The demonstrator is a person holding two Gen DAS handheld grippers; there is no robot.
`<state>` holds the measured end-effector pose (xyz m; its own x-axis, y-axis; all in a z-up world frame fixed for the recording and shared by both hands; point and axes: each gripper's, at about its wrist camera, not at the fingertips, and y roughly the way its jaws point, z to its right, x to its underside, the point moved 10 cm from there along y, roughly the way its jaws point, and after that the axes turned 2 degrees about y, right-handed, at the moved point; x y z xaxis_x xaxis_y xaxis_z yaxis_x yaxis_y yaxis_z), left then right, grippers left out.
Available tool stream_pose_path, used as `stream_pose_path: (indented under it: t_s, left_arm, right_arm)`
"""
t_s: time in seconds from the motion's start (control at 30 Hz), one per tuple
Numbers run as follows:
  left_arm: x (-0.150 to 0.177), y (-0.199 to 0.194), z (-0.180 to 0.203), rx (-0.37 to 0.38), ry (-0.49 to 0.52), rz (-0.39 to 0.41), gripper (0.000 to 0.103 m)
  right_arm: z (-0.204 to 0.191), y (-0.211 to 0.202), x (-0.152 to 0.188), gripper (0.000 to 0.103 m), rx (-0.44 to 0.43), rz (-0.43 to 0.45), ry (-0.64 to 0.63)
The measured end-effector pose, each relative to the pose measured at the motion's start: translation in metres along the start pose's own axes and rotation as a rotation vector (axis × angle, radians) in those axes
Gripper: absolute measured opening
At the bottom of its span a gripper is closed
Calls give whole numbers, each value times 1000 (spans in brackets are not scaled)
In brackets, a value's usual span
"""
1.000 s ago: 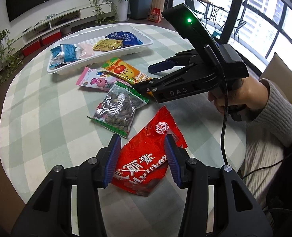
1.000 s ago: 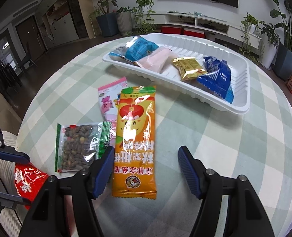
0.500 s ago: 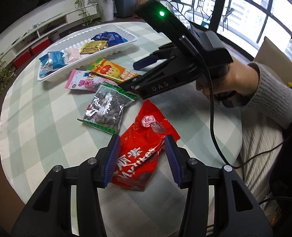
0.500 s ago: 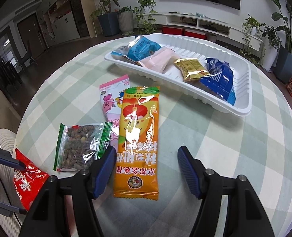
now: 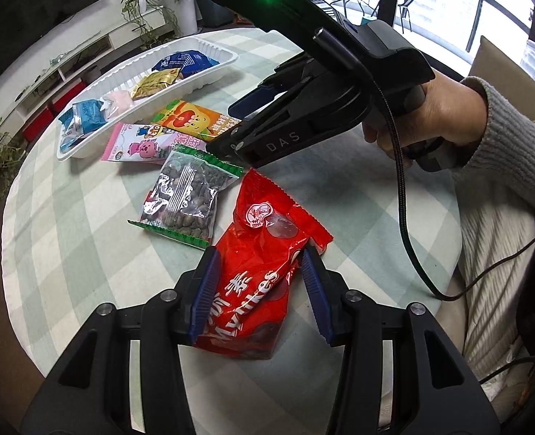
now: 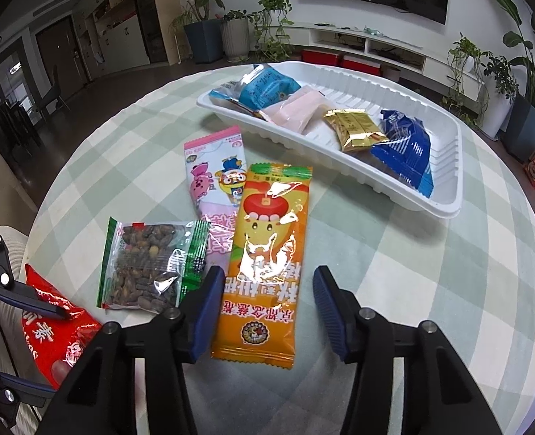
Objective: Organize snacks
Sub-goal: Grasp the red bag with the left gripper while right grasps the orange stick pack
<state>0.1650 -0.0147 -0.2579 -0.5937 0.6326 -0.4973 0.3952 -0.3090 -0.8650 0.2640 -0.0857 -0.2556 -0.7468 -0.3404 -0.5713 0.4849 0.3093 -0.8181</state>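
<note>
Two sets of fingers open: left gripper (image 5: 262, 297) now straddling crinkly red foil bag (image 5: 264, 275), right gripper (image 6: 264, 311) lowered over long orange packet (image 6: 267, 264).

Red bag (image 5: 264, 275), orange packet (image 6: 267, 253), green-checked tablecloth (image 6: 430, 272), seemingly pale.

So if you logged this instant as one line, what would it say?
left claw: open around red bag | right claw: open over orange packet | tray: four snacks in
</note>
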Motion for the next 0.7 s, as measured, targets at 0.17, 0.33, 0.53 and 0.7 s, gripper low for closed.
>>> stream_pose_path:
  t_s: [0.17, 0.33, 0.53, 0.7]
  left_arm:
    - [0, 4, -1, 2, 5, 5, 47]
    - [1, 10, -4, 20, 0, 20, 46]
    - [-2, 14, -6, 42, -44, 38, 40]
    - [-5, 10, -10, 55, -73, 56, 31]
  right_arm:
    - [1, 0, 0, 52, 2, -2, -4]
    - [2, -2, 1, 47, 3, 1, -4]
    - [2, -3, 1, 41, 2, 4, -4]
    - [4, -5, 1, 40, -23, 6, 24]
